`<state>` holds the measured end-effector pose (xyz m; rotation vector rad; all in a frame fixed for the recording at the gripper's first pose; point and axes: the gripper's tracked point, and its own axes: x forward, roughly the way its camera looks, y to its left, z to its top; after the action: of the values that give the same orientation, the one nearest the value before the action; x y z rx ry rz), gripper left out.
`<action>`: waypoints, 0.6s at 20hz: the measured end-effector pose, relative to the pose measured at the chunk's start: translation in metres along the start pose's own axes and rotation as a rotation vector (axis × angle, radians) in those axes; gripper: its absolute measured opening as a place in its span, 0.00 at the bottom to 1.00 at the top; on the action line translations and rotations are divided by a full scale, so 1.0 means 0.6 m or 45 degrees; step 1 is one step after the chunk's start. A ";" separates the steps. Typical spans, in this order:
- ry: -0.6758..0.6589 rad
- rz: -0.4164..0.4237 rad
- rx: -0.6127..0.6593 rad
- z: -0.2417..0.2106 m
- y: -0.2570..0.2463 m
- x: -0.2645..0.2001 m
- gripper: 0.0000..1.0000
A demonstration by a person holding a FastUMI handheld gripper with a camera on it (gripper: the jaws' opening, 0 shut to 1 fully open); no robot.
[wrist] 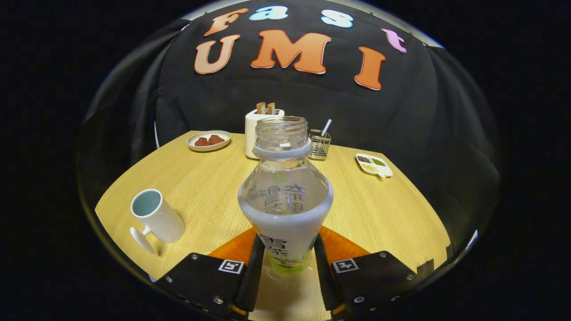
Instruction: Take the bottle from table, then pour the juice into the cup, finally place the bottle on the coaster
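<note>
Two black fingers (255, 263) of the gripper (287, 267) press against the lower body of the bottle (285, 196), one on each side, so the tool is clenched on it and the bottle stands upright between them, uncapped, with its open neck rising toward the far side of the table (392, 209). An orange coaster (341, 245) shows as wedges on both sides of the bottle's base, just behind the fingers; whether the bottle's bottom touches it cannot be told. The bottle has a clear upper part and a white label wrapped round its lower part.

To the near left, well apart from the bottle, stands a white cup (156, 216) with a pale blue inside, its handle turned to the near side. At the far left sits a small plate (208, 140) with dark red pieces on it. Behind the bottle's neck is a white toaster (253, 129) with two slices sticking up, and just right of it a wire holder (320, 145) with a utensil handle in it. Farther right lies a small divided dish (374, 165).
</note>
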<state>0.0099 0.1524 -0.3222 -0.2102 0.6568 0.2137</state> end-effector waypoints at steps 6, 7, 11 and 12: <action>-0.067 -0.037 -0.314 0.058 0.052 -0.004 0.57; -0.075 -0.040 -0.357 0.063 0.060 -0.004 0.57; -0.145 -0.057 -0.639 0.090 0.097 0.003 0.57; -0.171 -0.059 -0.718 0.096 0.107 0.006 0.57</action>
<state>0.0294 0.2291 -0.2876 -0.7453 0.4451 0.3627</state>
